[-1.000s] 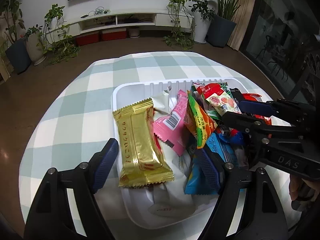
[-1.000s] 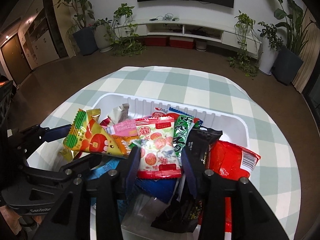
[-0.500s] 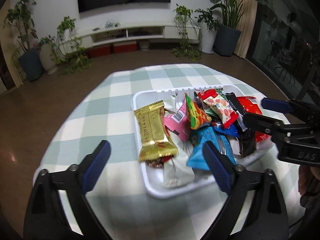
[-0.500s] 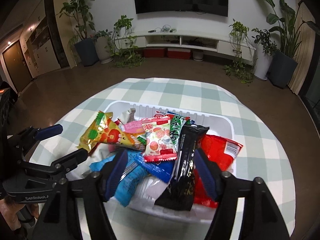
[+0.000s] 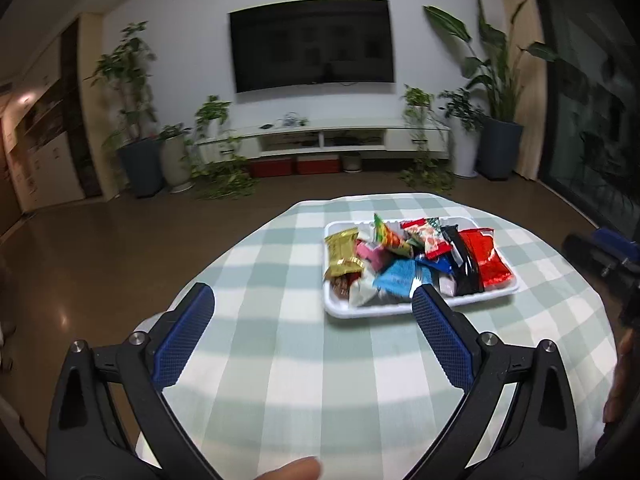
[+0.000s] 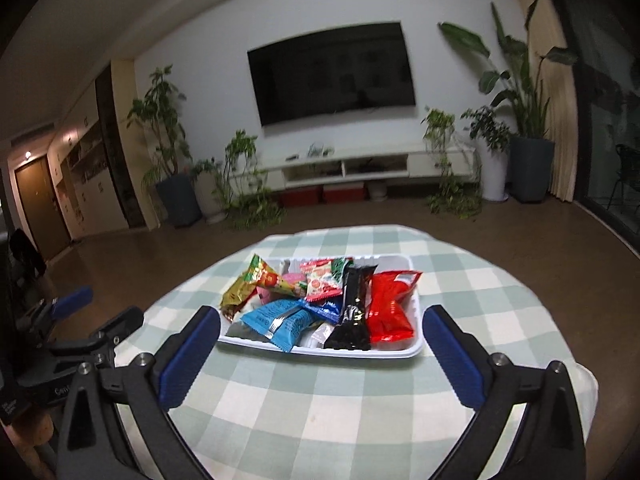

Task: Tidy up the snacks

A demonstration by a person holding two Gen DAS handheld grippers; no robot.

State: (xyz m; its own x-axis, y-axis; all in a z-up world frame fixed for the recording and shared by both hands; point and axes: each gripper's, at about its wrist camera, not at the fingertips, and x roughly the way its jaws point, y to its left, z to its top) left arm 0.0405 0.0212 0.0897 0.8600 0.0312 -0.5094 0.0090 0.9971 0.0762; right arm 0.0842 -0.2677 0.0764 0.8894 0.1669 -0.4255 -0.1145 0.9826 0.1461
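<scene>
White foam tray (image 6: 320,350) heaped with snack packets sits centre frame, long axis across, directly ahead of the right gripper (image 6: 320,346), whose empty jaws are opening; the left gripper (image 5: 312,320), wide and empty, has it upper right.

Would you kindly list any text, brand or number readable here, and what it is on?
No text reads clearly.
Snack packets in the white tray: print blurred, too small.
Left gripper body, seen from the right wrist: white lettering, cut off and unreadable.
</scene>
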